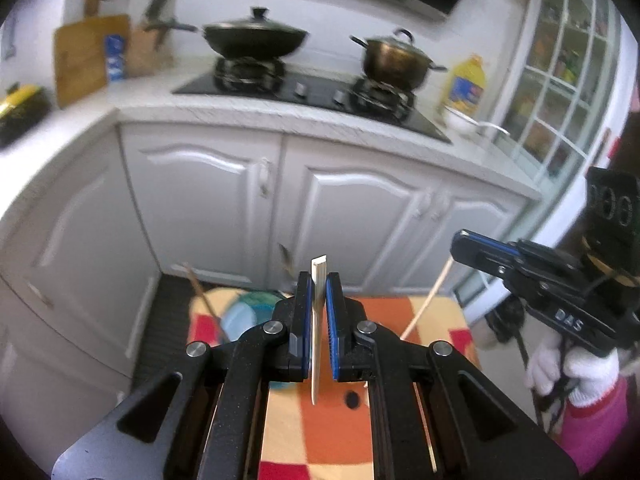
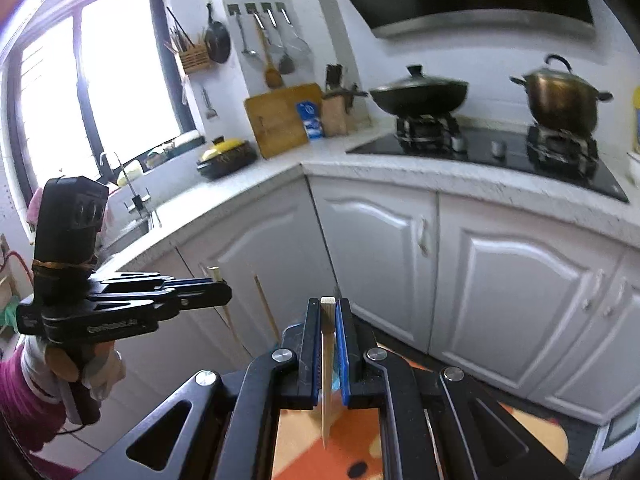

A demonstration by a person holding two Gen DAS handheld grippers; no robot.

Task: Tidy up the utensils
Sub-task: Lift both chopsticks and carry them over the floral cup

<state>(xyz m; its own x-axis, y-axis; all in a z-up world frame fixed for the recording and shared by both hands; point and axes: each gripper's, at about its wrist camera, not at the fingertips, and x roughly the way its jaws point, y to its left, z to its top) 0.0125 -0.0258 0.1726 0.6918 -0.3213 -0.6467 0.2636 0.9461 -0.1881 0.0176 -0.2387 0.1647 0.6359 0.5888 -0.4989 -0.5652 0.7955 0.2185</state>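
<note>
My left gripper (image 1: 319, 280) is shut on a pale chopstick (image 1: 317, 320) that stands upright between its blue pads, held high above a table with an orange, yellow and red checked cloth (image 1: 320, 432). My right gripper (image 2: 328, 306) is shut on a second pale chopstick (image 2: 327, 360), also upright. The right gripper also shows in the left wrist view (image 1: 464, 246) at the right, with its chopstick (image 1: 426, 304) hanging down. The left gripper shows at the left of the right wrist view (image 2: 220, 286). A blue-green bowl (image 1: 248, 312) with dark sticks (image 1: 204, 296) sits on the cloth below.
White cabinets (image 1: 340, 208) stand ahead under a counter with a black hob (image 1: 312, 88), a wok (image 1: 256, 38) and a steel pot (image 1: 394, 60). A chopstick holder (image 2: 195, 58) hangs on the wall by the window, near hung utensils (image 2: 272, 48), a cutting board (image 2: 280, 118) and a sink (image 2: 132, 216).
</note>
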